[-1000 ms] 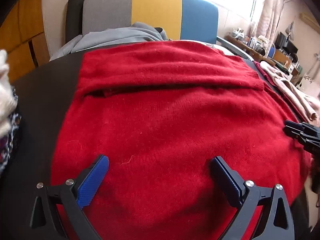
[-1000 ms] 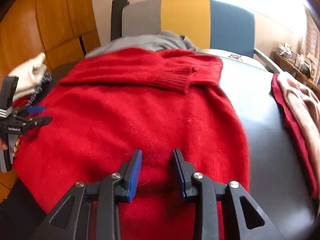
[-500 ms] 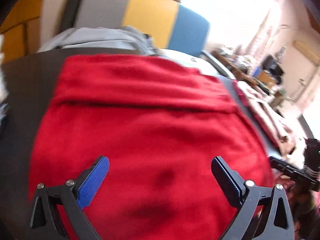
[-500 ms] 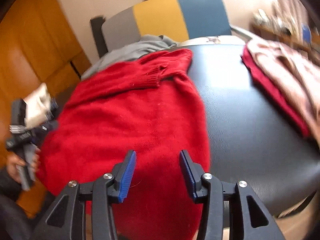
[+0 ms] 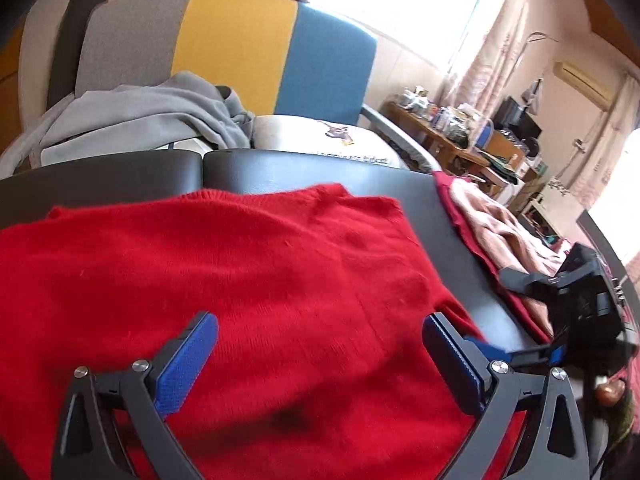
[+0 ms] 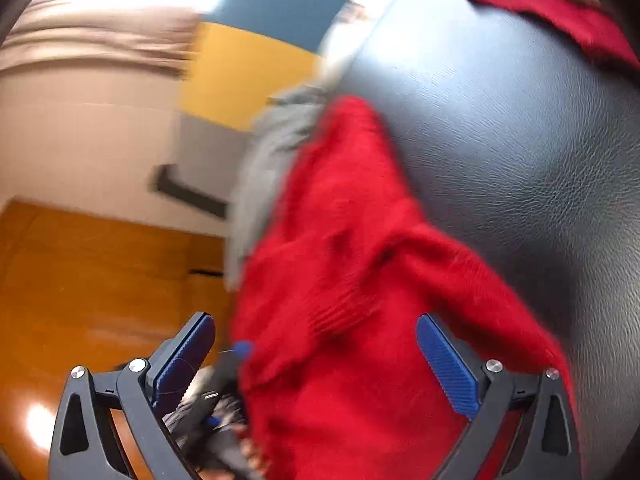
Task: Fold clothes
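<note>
Left wrist view: the left hand-held gripper (image 5: 320, 360) is spread wide above the red sweater (image 5: 248, 280), which lies on the black counter (image 5: 304, 168).

Right wrist view, blurred: the right hand-held gripper (image 6: 316, 360) is opening, the sweater's edge lying between its pads untouched.

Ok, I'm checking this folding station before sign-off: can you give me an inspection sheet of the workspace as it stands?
Surface: black padded table, glossy, partly bare.
Job's things: red sweater spread on it, partly folded.
Clutter: folded pink and red garment at the table's right edge; grey garment on the chair behind.
Grippers: left claw open over the sweater; right claw opening, sweater between the jaws, not pinched.
Cables: nothing seen.
Surroundings: grey, yellow and blue chair, crowded desk, curtained window, wooden panels.
</note>
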The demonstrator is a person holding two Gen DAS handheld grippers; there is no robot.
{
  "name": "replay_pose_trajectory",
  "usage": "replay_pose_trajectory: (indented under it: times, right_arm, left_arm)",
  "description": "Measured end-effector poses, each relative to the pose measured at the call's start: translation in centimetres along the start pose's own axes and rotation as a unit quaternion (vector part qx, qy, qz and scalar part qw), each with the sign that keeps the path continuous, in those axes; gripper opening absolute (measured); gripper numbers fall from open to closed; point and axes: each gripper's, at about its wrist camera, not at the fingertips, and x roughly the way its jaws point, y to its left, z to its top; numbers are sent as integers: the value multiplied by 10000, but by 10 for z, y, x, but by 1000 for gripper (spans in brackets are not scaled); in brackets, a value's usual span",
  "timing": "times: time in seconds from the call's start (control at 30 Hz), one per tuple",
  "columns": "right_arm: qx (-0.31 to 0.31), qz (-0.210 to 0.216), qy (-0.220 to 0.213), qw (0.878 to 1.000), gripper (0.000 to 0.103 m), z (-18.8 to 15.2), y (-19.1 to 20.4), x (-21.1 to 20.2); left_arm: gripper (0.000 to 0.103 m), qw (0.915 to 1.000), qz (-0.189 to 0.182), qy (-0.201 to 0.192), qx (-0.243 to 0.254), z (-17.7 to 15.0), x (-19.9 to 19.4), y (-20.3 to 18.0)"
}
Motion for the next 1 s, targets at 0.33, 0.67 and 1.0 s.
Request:
replay_pose_trajectory:
  times: [0.33, 0.67, 1.0]
  right_arm:
    - [148, 196, -1259, 9917, 95, 50, -12, 11]
    - [-1305, -394, -764, 9877, 98, 42, 44, 15]
    - [-2610, -369, 702, 9621, 97, 34, 101, 115]
  left_arm:
    - [102, 9989, 225, 322, 244, -18, 40, 3]
    - [102, 9997, 52, 187, 112, -19, 35, 6]
    - [103, 9971, 251, -302, -653, 15, 20, 48]
